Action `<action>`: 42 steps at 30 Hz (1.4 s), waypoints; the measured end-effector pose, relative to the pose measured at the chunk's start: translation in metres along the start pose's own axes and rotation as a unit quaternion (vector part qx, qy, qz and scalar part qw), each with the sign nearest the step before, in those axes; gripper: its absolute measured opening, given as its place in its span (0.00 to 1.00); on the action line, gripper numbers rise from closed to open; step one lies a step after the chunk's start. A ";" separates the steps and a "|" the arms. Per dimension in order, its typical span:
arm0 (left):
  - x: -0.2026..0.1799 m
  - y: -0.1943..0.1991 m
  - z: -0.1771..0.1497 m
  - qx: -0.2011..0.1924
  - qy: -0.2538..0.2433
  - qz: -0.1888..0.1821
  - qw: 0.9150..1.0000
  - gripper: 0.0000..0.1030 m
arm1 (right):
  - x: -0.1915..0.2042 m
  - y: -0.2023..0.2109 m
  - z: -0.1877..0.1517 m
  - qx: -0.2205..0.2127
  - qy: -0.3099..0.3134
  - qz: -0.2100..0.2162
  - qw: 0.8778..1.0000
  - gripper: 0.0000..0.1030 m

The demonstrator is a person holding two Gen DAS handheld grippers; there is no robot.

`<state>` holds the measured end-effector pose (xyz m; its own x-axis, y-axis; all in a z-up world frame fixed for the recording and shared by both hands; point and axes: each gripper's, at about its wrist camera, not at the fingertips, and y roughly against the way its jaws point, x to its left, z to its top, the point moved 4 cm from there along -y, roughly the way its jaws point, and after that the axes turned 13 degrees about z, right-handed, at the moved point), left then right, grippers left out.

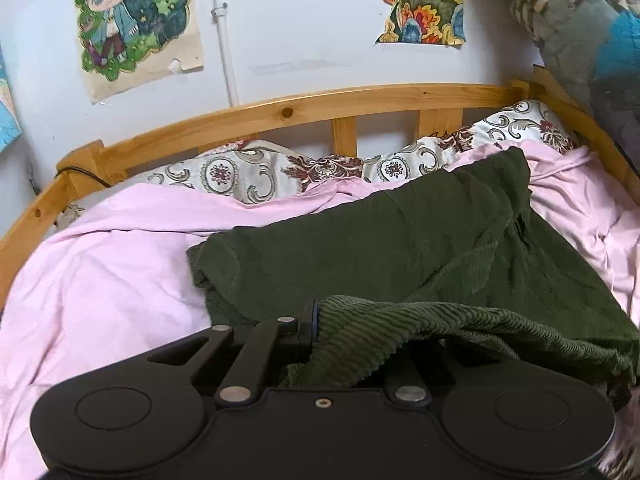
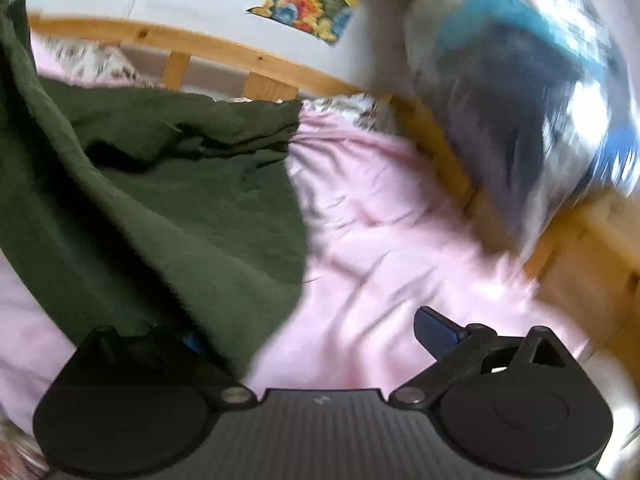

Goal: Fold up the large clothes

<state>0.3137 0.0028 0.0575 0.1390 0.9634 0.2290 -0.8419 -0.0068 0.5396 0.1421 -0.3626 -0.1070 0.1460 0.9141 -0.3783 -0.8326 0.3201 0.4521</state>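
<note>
Ribbed hem of green garment (image 1: 400, 248) pinched in left gripper (image 1: 316, 326), fingers pressed together on cloth, hem lifted off pink sheet (image 1: 100, 280). Right gripper (image 2: 316, 336) spread wide, empty; garment edge drapes over its left finger. Garment lies partly doubled on bed, near wooden rail (image 1: 280, 114). Fold looks half done; smoothing and further folds left.

No readable text, label, brand or number shows in either view. The posters (image 1: 136, 28) on the wall beyond the claws carry only drawings, and the right wrist view is too blurred to read.
</note>
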 end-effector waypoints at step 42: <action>0.024 0.025 -0.029 0.012 0.021 0.005 1.000 0.06 | 0.078 0.027 -0.015 -0.011 0.301 0.026 0.953 0.86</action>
<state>0.2813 0.0332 0.0527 0.1079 0.9737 0.2006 -0.8301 -0.0228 0.5572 0.1228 -0.2863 -0.1369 -0.2229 0.6183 -0.7537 -0.8421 0.2673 0.4684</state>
